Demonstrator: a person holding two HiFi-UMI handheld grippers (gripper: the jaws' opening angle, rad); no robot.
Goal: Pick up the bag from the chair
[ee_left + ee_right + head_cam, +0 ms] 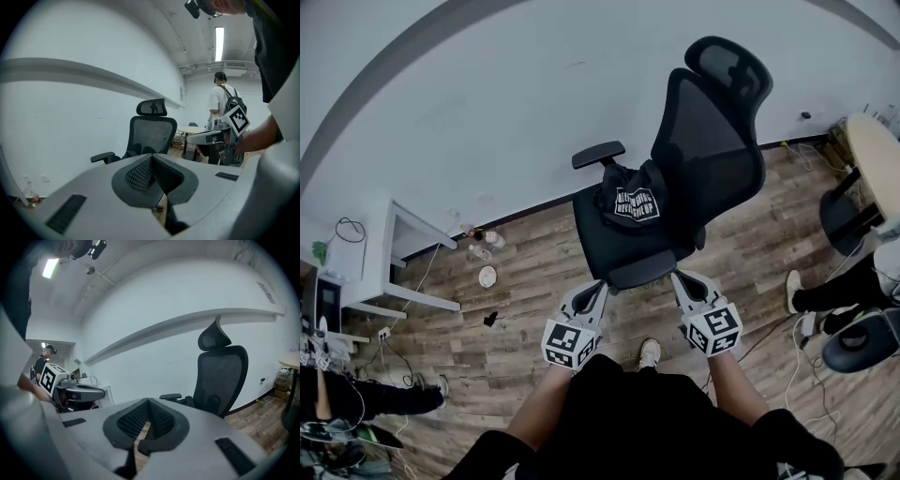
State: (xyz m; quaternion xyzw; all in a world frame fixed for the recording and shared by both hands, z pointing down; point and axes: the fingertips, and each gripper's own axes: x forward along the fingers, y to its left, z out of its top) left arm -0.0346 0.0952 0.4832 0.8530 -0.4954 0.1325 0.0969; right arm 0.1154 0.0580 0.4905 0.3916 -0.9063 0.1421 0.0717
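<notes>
bag (633,202): lay on chair (712,141), 12 o'clock; mostly hidden behind jaws in gripper views
left gripper (151,159): was closed, empty
right gripper (147,403): was closed, empty

My left claw (151,161), jaws closed pad to pad, points at a black mesh chair (151,133) standing before the white wall (70,117). At right, a person (224,101) wearing a backpack (233,104) stands beneath a lit ceiling light (219,43).

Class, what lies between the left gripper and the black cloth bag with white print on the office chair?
In the head view, only the bare front of the black mesh office chair's seat separates the left gripper from the black cloth bag.
</notes>
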